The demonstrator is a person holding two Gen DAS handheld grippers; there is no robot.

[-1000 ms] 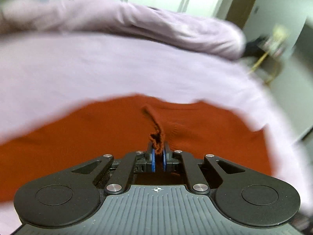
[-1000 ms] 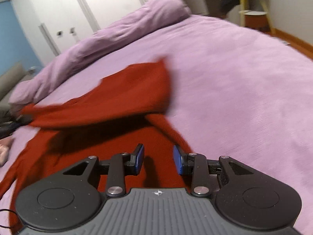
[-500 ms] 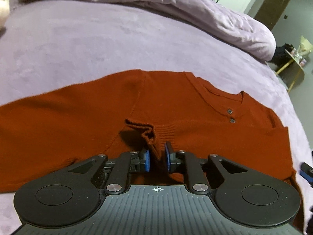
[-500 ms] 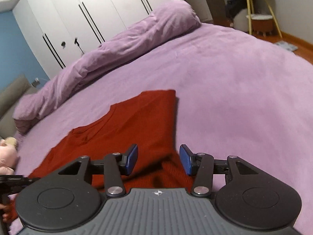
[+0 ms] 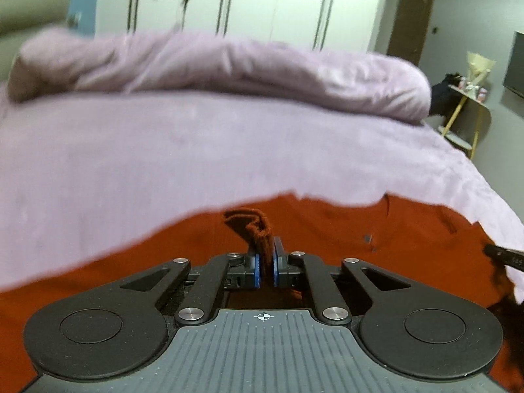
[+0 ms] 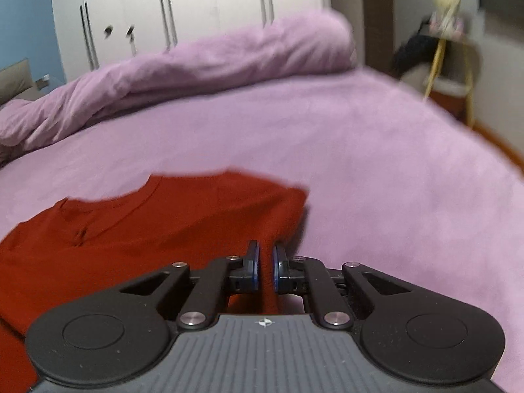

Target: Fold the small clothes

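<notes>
The red sweater (image 6: 157, 229) lies spread on the purple bed (image 6: 376, 170), barely folded. The left gripper (image 5: 266, 267) pinches a bunched fold of it; the right gripper (image 6: 266, 271) is closing on its right edge. Most folding remains.

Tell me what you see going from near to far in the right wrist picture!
Black right tongs, jaws closing on red cloth → rust-red knitted sweater lying flat → smooth lilac bedspread → bunched-up lilac duvet → white wardrobe doors.
</notes>
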